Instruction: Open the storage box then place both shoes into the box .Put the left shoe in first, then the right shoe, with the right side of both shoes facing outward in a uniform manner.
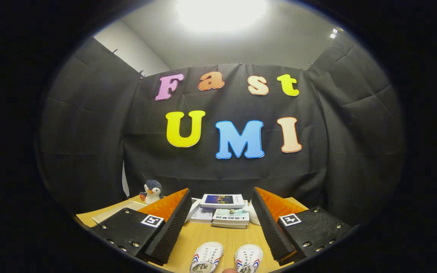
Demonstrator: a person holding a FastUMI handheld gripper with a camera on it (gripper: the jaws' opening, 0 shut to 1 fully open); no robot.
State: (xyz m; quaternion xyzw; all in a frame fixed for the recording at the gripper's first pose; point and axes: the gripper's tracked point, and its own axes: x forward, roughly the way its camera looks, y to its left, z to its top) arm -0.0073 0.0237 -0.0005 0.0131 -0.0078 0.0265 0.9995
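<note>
The gripper (220, 223) hangs above the wooden table (218, 235) with its fingers spread wide and nothing between them. Two white shoes (207, 258) (249, 258) lie side by side on the table's near part, between the fingers. Beyond the fingers, a stack of books (222, 210) sits toward the far edge. A toy penguin (152, 191) stands at the far left corner, near a flat white sheet (118, 210).

Black cloth (222, 167) hung in creased folds as the booth's wall on three sides of a light wooden worktop (218, 235). Above it rose a pale grey wall (135, 51) and ceiling, washed by a bright overhead light (220, 13).
</note>
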